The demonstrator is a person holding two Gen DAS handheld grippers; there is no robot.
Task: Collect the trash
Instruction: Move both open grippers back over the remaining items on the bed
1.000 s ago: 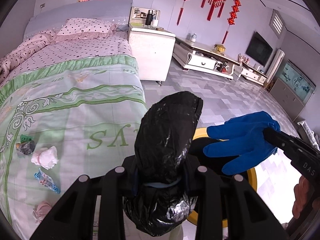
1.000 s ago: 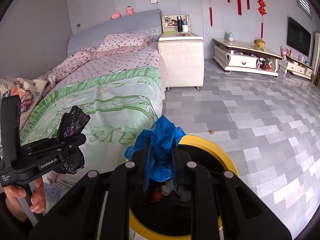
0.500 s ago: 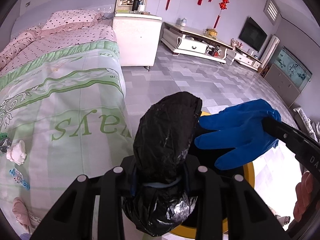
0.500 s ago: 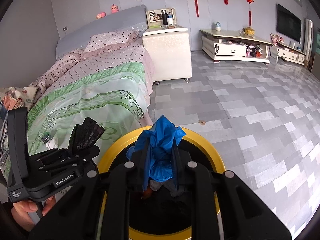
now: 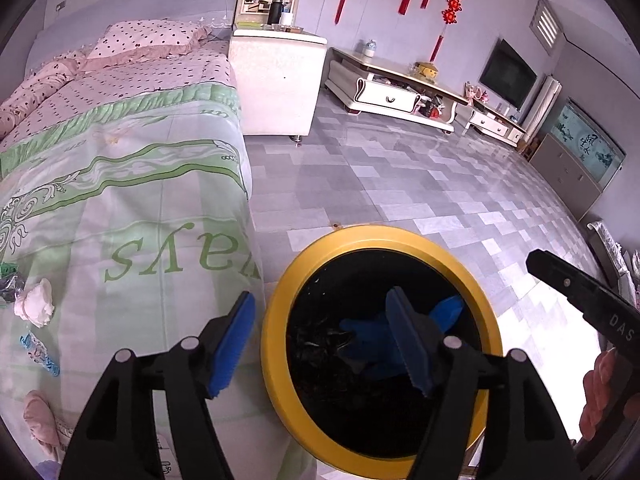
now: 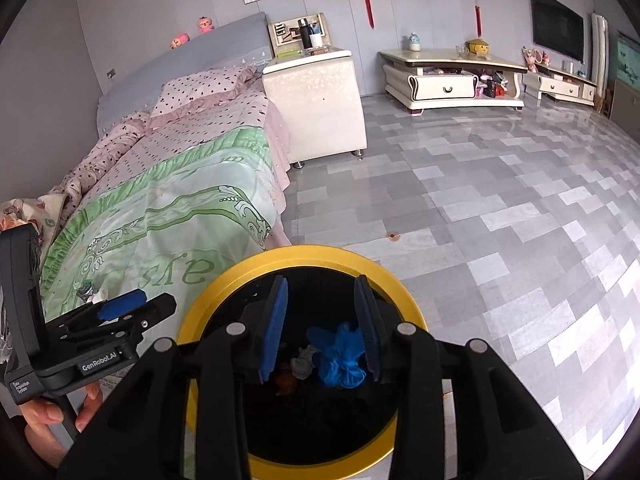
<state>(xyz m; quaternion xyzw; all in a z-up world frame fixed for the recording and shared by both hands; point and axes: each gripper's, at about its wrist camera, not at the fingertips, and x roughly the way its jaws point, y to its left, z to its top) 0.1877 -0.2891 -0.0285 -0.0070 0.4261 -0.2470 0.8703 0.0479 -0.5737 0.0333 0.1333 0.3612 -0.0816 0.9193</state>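
- Both grippers — left gripper, right gripper — fingers apart, empty, over bin.
- Tissue & wrappers on bed — soft, could slip your grip.
- Don't bump bin rim — may tip.

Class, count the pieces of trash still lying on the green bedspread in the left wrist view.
4, perhaps more hidden at the edge: crumpled white tissue, dark green wrapper above it, blue wrapper below, pink scrap lowest.

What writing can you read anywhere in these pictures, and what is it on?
"GenRobot.AI": white label on the left gripper, right wrist view.
"Data Acquisition System": small label on the same gripper's handle, barely legible.
"DAS": on the right gripper's body, left wrist view.
"ays": green letters, seen upside down, on the bedspread.
Characters on the aquarium panel: too blurred to read.
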